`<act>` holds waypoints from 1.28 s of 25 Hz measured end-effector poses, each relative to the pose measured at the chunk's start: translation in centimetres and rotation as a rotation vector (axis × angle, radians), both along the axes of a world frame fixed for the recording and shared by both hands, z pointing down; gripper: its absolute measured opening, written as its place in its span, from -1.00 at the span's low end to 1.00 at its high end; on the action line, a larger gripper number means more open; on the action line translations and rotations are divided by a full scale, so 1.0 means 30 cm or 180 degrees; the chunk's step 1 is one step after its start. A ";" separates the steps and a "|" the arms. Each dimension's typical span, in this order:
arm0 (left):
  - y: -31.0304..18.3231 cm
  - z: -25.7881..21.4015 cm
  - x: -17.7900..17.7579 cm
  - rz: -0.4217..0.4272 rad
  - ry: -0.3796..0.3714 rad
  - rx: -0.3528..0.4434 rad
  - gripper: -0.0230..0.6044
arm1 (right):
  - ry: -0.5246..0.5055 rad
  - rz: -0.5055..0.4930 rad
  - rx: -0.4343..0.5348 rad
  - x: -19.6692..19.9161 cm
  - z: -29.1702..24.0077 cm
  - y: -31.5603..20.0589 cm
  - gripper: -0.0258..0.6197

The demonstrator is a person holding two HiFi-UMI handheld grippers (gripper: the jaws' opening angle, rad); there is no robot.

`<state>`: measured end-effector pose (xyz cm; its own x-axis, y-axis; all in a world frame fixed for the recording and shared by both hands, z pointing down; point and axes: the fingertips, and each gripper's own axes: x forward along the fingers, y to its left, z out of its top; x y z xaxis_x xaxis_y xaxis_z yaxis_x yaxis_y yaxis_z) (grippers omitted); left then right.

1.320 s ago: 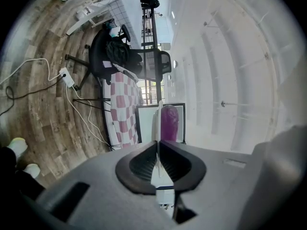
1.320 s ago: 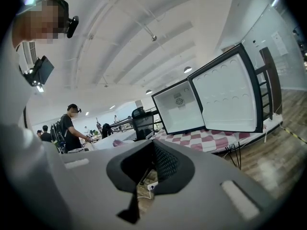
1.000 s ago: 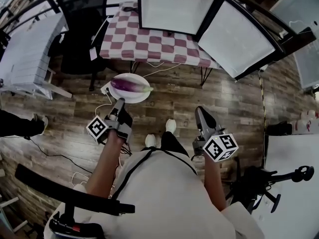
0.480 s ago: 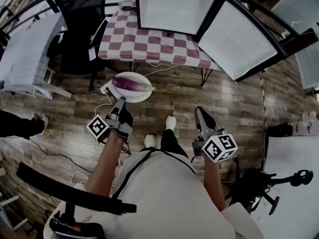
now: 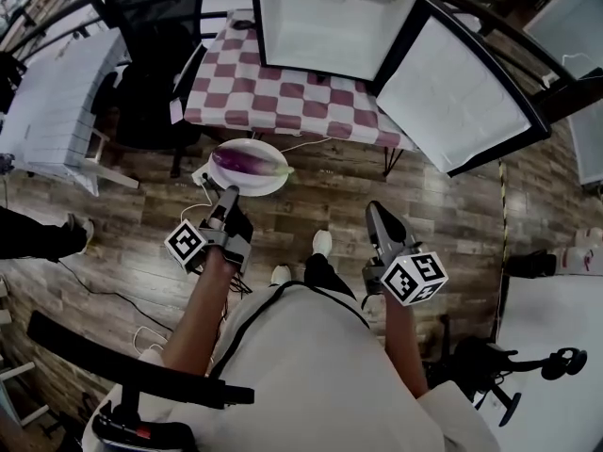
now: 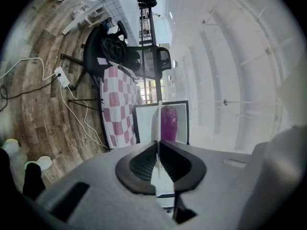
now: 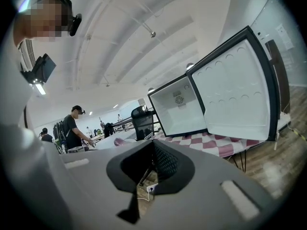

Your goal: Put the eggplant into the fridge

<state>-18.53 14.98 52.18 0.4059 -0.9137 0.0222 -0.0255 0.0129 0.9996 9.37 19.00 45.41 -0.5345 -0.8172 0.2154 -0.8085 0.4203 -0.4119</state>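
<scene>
A purple eggplant lies on a white plate, carried above the wooden floor. My left gripper is shut on the plate's near rim. In the left gripper view the plate shows edge-on between the pads, with the eggplant on its right side. Ahead, the small fridge stands open on a checkered table, its door swung out to the right. My right gripper is shut and holds nothing; in its own view my right gripper faces the fridge and the open door.
A black office chair stands left of the checkered table, and a white table further left. White cables run over the floor under the plate. A black stand is at the lower right. A person stands far behind.
Both grippers and the plate with the eggplant have moved forward, closer to the checkered table and the fridge. The grip on the plate is unchanged.
</scene>
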 end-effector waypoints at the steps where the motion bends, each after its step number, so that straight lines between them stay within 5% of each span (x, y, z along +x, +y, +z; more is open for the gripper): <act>1: -0.024 -0.003 0.011 -0.0007 -0.0014 0.0004 -0.85 | -0.0003 -0.0008 0.0013 0.013 -0.004 -0.028 -0.90; 13: -0.293 -0.101 0.203 -0.0052 -0.0032 0.0165 -0.85 | -0.0003 -0.0155 0.0148 0.182 -0.050 -0.319 -0.90; 32: -0.409 -0.049 0.382 -0.0346 -0.0149 0.0058 -0.84 | 0.0090 -0.0499 0.0020 0.386 0.038 -0.490 -0.90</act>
<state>-7.07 2.70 50.72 0.3032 -0.9527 0.0217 -0.0715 0.0000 0.9974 20.93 4.31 46.55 -0.6494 -0.7256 0.2275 -0.7441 0.5447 -0.3869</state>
